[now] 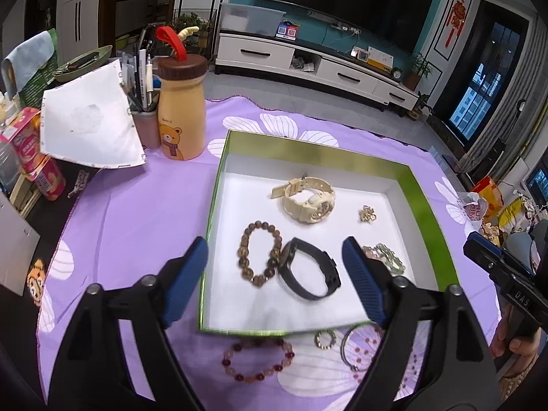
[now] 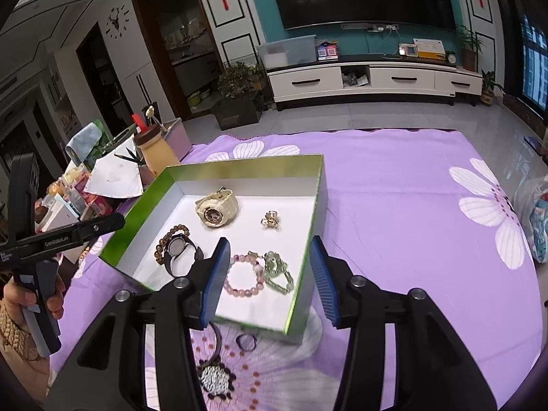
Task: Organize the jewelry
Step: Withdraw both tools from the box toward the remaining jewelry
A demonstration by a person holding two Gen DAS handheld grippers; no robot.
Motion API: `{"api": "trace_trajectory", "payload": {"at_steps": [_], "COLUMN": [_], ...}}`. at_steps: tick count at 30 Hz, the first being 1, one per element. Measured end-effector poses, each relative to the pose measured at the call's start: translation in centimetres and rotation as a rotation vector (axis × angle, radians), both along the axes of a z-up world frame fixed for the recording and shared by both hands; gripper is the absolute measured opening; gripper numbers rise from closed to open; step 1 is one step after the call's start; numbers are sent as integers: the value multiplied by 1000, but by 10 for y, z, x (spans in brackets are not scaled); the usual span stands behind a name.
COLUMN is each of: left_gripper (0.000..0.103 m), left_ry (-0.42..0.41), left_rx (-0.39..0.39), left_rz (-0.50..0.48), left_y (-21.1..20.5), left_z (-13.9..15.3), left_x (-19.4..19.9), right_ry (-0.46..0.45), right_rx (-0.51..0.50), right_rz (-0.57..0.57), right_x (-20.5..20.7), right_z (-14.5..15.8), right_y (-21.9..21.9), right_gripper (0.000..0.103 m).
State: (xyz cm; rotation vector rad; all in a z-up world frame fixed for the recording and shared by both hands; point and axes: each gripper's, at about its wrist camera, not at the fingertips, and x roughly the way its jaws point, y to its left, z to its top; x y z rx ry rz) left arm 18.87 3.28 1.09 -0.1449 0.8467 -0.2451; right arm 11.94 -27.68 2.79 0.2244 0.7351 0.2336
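**A:** Your left gripper (image 1: 275, 274) has its jaws spread wide with nothing between the pads; it hangs over the near half of the box (image 1: 219, 185), right above the black watch (image 1: 310, 269). Your right gripper (image 2: 270, 281) is open too, less wide, and empty, poised over the pink bracelet (image 2: 245, 275) and the green bracelet (image 2: 279, 272) in the box's near right corner.

**B:** Why keep both tilted down over the box like that?

**A:** I'd judge it leaves you a clear look at what is already inside while you choose the next piece. The box is where the jewelry collects: the cream watch (image 1: 308, 200) toward the back, a small gold charm (image 1: 367, 214) to its right, the brown bracelet (image 1: 260, 253) touching the black watch.

**B:** And how does the black watch lie?

**A:** On its edge, strap looped into an oval. Its long axis runs from near the brown beads toward your right finger, the dial end against the beads.

**B:** What remains outside?

**A:** On the purple cloth (image 1: 144, 212) just in front of the box: a red bracelet (image 1: 258, 359), a small ring (image 1: 324, 339) and a thin bangle (image 1: 356, 346). They look like your next picks.
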Motion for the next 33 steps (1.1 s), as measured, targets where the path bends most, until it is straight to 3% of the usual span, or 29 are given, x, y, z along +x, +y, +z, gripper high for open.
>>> {"api": "trace_trajectory", "payload": {"at_steps": [8,20,25,28,33], "left_gripper": [100,101,101,101,101], "left_ry": [15,85,137,182,188], "left_rx": [-27,-72,-40,-96,-94], "left_rz": [21,62,68,60,88], "left_y": [16,29,21,22,25], "left_z": [-2,-26,-40,-53,-60], "left_x": [-41,-98,-114,-126,-136], "right_ry": [9,63,126,173,213], "right_rx": [8,32,43,51,51], "right_rz": [-17,10,61,94,123], "right_x": [-35,-79,-92,-99,-104], "right_z": [2,-14,-34,-52,-67], "right_y": [-10,-4,12,25,36], "right_gripper": [49,49,49,49,49]}}
